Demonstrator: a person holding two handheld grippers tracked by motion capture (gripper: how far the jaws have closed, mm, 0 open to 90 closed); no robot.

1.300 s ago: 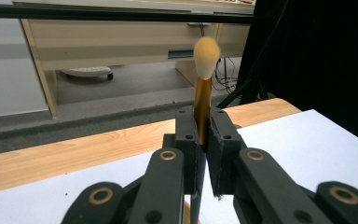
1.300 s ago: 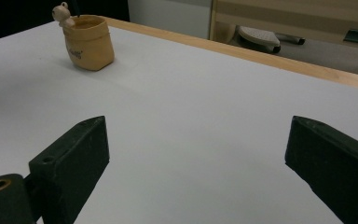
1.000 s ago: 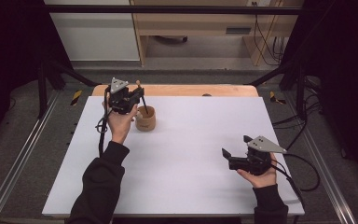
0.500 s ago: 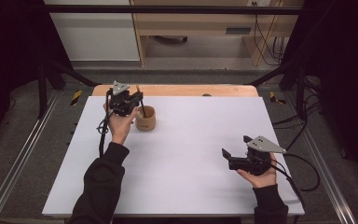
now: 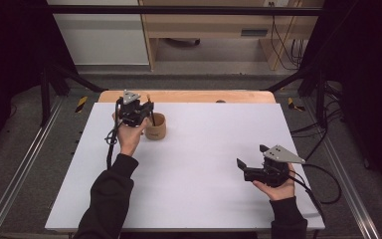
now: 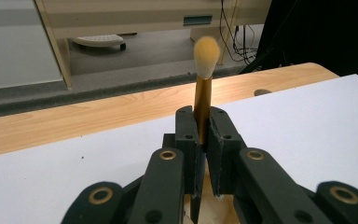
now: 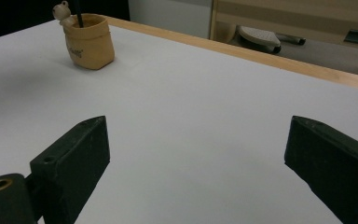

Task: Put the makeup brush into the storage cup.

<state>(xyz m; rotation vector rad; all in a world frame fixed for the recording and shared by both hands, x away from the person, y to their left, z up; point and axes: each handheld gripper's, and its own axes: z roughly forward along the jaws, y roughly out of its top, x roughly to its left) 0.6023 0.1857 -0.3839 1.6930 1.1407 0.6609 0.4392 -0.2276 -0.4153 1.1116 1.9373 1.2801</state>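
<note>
Brush [image 6: 202, 88]: gold handle, cream bristle tip, upright; your left claw [image 6: 203, 140] clamps it above the tan cup [image 5: 155, 127].

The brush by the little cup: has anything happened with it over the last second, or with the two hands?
Hardly anything. The left gripper stays shut on the brush, bristles up, beside the cup; it has drifted only a touch toward the table's far edge. The right gripper has kept still, jaws open and empty, over the white table. The cup has not moved.

Brush [image 6: 202, 98] handle's lower end hidden behind the left tool [image 6: 204, 135].
</note>
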